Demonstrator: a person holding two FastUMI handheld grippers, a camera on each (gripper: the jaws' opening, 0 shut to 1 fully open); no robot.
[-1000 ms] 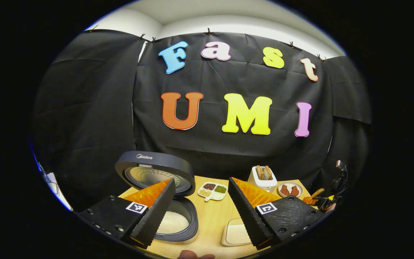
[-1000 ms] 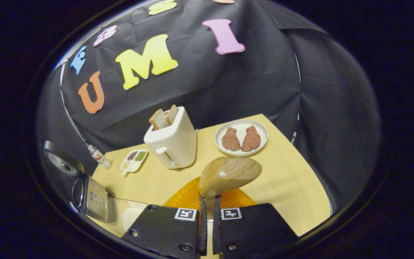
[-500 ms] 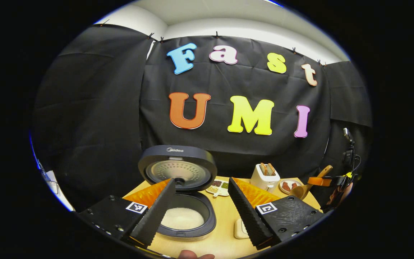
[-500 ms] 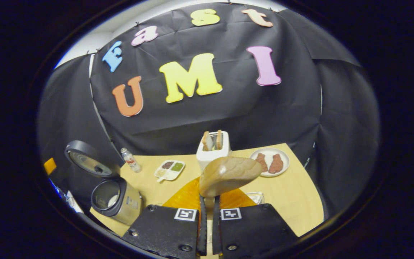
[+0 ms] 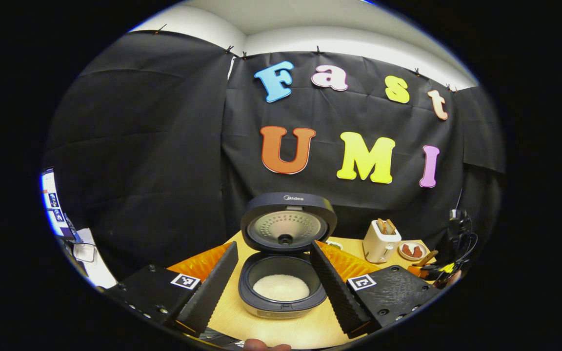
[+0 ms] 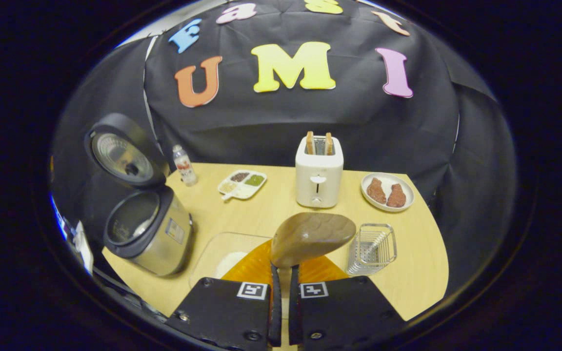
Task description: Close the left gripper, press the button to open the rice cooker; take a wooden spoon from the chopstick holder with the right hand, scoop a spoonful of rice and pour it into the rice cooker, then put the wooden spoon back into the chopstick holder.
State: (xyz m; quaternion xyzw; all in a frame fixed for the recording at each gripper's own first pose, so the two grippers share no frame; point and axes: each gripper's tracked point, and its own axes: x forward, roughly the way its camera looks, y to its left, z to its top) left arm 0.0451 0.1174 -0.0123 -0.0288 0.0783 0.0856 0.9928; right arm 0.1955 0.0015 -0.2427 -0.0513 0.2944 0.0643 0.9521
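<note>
The right claw (image 6: 281, 312) is clamped on the neck of the rounded brown wooden spoon (image 6: 312, 236), whose smooth, grained bowl stands up just ahead of the black ridged fingers. Such a narrow pinch on a polished handle could probably let the spoon twist or slip once it is loaded, spilling grains on the pale wood-grain bench (image 6: 422, 273). The clear shallow rice container (image 6: 222, 256) lies on the bench just beneath the spoon; it looks light and slick, so a hard scoop might push it along instead of filling the bowl. The dark-rimmed silver rice cooker (image 6: 149, 234) stands well to the left with its round lid (image 6: 122, 156) tipped up; in the left gripper view white rice (image 5: 281, 287) lies in its dark pot. That upright lid leans over the opening, and a high carry could knock it. The square wire-mesh chopstick holder (image 6: 371, 248) sits just right of the spoon, a light open basket that may tip when the spoon goes back. The left claw (image 5: 273, 285) hangs with its fingers spread apart, holding nothing, facing the cooker; it could stray into the pouring path.
</note>
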